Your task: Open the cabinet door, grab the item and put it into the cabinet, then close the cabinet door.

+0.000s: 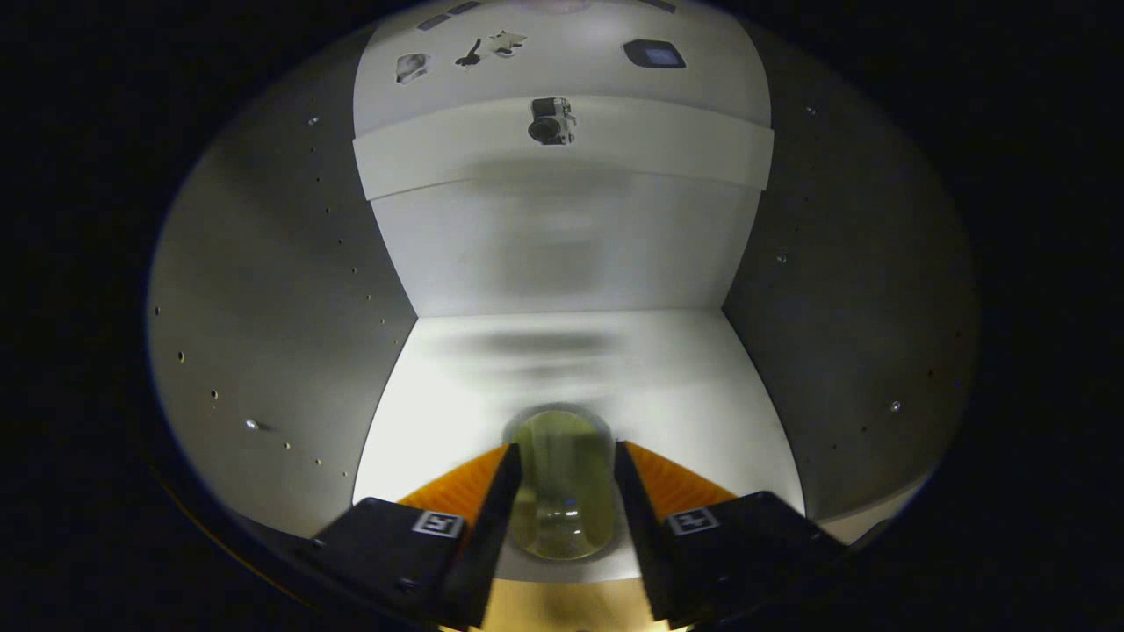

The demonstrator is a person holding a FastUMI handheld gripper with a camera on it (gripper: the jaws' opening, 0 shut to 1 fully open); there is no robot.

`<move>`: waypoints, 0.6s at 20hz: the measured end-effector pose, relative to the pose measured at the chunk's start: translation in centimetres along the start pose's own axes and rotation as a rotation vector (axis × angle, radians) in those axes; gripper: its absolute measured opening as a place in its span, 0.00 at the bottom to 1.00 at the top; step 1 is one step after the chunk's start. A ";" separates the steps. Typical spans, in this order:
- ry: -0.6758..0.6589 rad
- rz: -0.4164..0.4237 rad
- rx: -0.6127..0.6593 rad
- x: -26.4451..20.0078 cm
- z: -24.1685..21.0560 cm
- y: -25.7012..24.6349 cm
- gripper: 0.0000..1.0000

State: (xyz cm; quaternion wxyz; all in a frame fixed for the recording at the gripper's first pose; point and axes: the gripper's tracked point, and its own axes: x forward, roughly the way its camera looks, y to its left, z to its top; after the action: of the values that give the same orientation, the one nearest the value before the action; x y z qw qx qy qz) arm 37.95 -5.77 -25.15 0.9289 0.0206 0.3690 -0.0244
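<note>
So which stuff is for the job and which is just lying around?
For the job:
- claw, shut on the clear bottle
- white cabinet, with the bottle on its floor

Just lying about:
- camera above the cabinet
- small dark screen on the wall

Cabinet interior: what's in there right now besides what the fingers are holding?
Inside the cabinet, just a translucent yellowish bottle gripped between the fingers, over the white shelf floor. The floor beneath the bottle and fingers is hidden.

The gripper (566, 461) has two wedge-shaped fingers with ribbed outer faces, each mounted on a blocky base bearing a small square black-and-white marker.
</note>
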 end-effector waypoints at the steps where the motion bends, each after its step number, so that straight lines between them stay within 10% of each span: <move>1: -0.021 -0.001 0.004 -0.3 0.4 -0.1 0.74; 6: -0.157 0.018 0.067 -4.4 2.4 0.0 1.00; 12: -0.417 -0.017 0.076 -14.5 4.3 -1.2 1.00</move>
State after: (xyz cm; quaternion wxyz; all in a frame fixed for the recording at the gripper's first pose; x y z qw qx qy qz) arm 30.28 -6.77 -12.14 0.9834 0.0472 0.1679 -0.0500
